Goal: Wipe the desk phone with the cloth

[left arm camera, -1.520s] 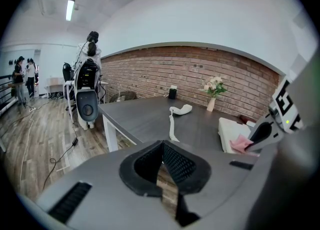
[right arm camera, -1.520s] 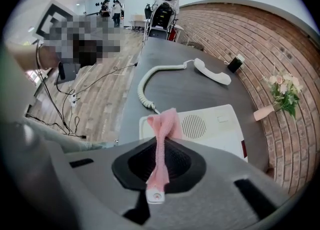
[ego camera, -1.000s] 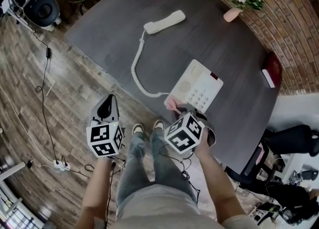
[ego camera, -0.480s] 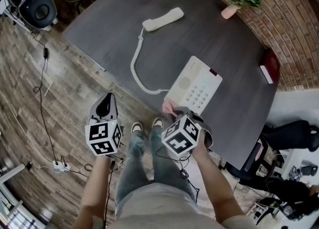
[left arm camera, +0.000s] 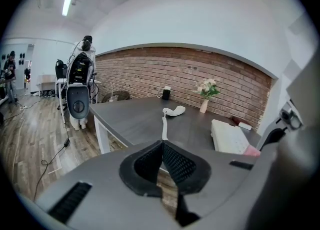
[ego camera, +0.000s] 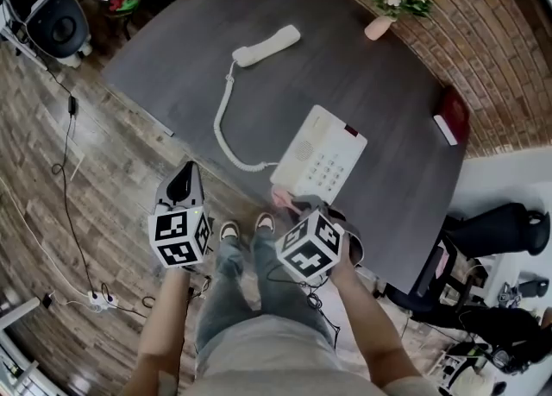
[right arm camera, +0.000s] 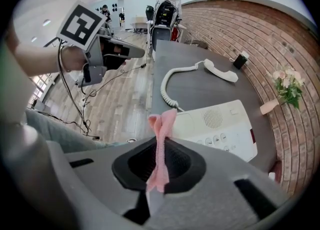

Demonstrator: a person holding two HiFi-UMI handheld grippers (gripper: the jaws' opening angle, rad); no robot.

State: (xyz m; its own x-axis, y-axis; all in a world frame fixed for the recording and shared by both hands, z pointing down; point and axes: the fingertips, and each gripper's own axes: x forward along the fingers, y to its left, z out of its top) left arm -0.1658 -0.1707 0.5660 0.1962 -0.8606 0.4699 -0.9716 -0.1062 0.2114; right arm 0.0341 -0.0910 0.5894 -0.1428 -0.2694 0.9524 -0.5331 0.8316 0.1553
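Right gripper (right arm camera: 159,164) pinches the pink cloth (right arm camera: 161,134), just short of the desk phone (ego camera: 323,157) at mid-frame in the head view. Left gripper (left arm camera: 161,166), lower left, jaws together on nothing. Best lay the cloth flat, press lightly.

A dark grey table (ego camera: 371,92) stands on a wood-plank floor (ego camera: 52,204) beside a red brick wall (ego camera: 487,32), white above. A ceiling strip light (left arm camera: 66,4) glows; an office chair (left arm camera: 77,101) stands near the table's corner.
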